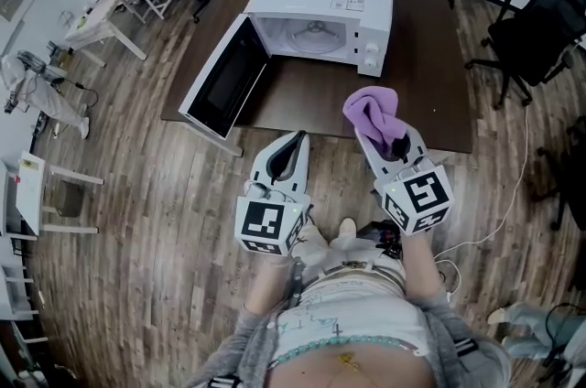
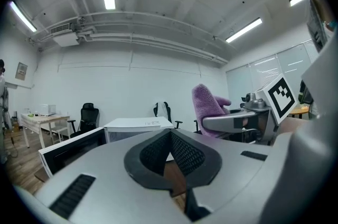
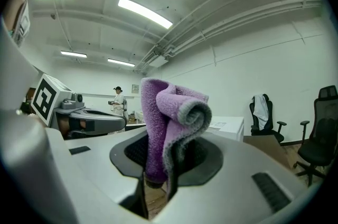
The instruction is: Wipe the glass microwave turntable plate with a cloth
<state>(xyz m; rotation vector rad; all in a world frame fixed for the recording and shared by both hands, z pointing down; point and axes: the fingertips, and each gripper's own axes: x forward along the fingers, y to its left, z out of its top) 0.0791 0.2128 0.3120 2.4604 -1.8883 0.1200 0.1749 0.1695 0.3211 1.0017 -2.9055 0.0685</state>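
Hanging open to the left of the white microwave (image 1: 320,11), its door (image 1: 222,82) shows a dark inner window and reaches out past the left edge of the dark brown desk (image 1: 435,80). Inside the microwave's lit cavity the glass turntable plate (image 1: 314,31) lies flat, a pale round disc with a three-armed shape showing at its centre. Nothing touches it.

In front of the microwave, off the desk's near edge and over the wood floor (image 1: 156,194), the left tool (image 1: 295,141) points level toward the oven. Its jaws are pressed together with nothing between them.

Just to its right, the right tool (image 1: 385,137) pinches a purple cloth (image 1: 371,109). The cloth is fleecy with a grey-stitched hem, and it stands up out of the jaws in a loose fold that curls over at the top. It is well apart from the plate.

Right of the microwave, beyond the desk, stands a black office chair (image 1: 536,34).
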